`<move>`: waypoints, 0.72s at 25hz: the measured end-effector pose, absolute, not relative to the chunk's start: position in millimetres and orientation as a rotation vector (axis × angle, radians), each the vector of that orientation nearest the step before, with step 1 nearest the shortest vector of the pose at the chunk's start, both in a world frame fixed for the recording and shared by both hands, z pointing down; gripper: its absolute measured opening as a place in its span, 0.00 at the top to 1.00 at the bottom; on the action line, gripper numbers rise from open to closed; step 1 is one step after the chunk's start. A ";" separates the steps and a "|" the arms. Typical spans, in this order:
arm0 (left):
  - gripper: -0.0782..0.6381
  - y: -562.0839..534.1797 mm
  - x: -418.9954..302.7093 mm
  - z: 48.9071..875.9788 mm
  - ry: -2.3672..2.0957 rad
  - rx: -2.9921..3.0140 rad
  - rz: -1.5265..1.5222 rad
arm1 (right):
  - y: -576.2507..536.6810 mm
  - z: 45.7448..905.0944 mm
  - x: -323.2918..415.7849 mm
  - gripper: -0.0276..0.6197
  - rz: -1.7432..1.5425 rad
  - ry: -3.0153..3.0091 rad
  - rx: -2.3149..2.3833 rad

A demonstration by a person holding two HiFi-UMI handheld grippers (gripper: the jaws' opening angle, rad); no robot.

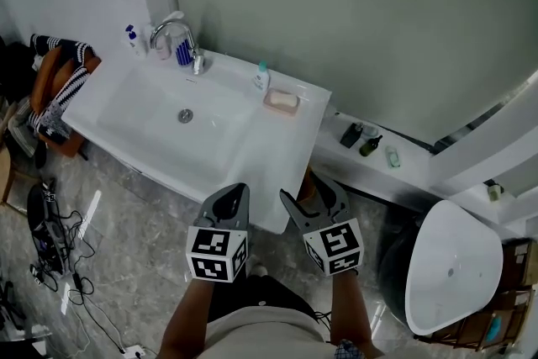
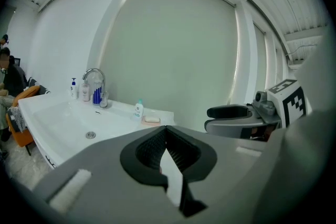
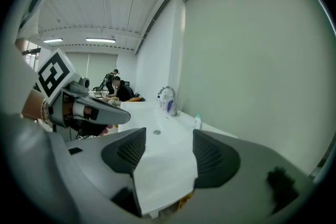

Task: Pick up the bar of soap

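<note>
The bar of soap (image 1: 283, 100) lies untouched in its dish (image 1: 269, 104) at the sink's (image 1: 220, 140) back right corner, beside a small bottle (image 1: 262, 78). Well short of it, the left hand-held gripper (image 1: 234, 194) is closed and the right hand-held gripper (image 1: 313, 194) wide, empty. Approach stage; next, probably, the right one reaches forward and straddles the bar.

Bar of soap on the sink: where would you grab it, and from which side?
Probably across its narrow width, coming from above: the bar of soap lies flat in a shallow dish, and a small bottle stands close by.
</note>
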State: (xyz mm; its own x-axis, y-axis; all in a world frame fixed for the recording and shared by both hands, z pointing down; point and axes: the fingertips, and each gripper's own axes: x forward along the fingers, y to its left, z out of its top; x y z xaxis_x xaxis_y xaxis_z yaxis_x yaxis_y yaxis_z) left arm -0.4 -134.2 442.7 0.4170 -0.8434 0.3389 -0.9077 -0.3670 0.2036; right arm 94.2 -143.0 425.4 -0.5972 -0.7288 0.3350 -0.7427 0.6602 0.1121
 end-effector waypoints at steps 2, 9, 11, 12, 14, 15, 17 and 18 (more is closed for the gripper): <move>0.88 -149.3 -1.5 442.0 -1.493 2.329 0.252 | -158.4 426.7 92.7 0.54 0.058 -2.509 1.177; 0.88 -201.6 -1.0 445.4 -1.435 2.355 0.317 | -216.6 409.8 95.6 0.54 -0.022 -2.504 1.278; 0.88 -216.4 0.9 443.6 -1.412 2.379 0.337 | -234.1 408.4 94.4 0.54 -0.032 -2.478 1.279; 0.88 -222.9 1.7 442.1 -1.398 2.391 0.336 | -242.3 407.5 93.1 0.54 -0.039 -2.472 1.279; 0.88 -234.6 2.3 441.0 -1.361 2.407 0.340 | -256.9 400.7 89.3 0.54 -0.061 -2.503 1.287; 0.88 -240.4 1.7 441.5 -1.341 2.411 0.349 | -264.0 395.5 87.4 0.54 -0.071 -2.532 1.293; 0.88 -251.9 -1.8 442.1 -1.310 2.420 0.364 | -279.9 388.9 83.9 0.54 -0.104 -2.538 1.286; 0.88 -256.5 -3.9 442.0 -1.298 2.426 0.367 | -288.3 388.4 81.7 0.54 -0.133 -2.512 1.267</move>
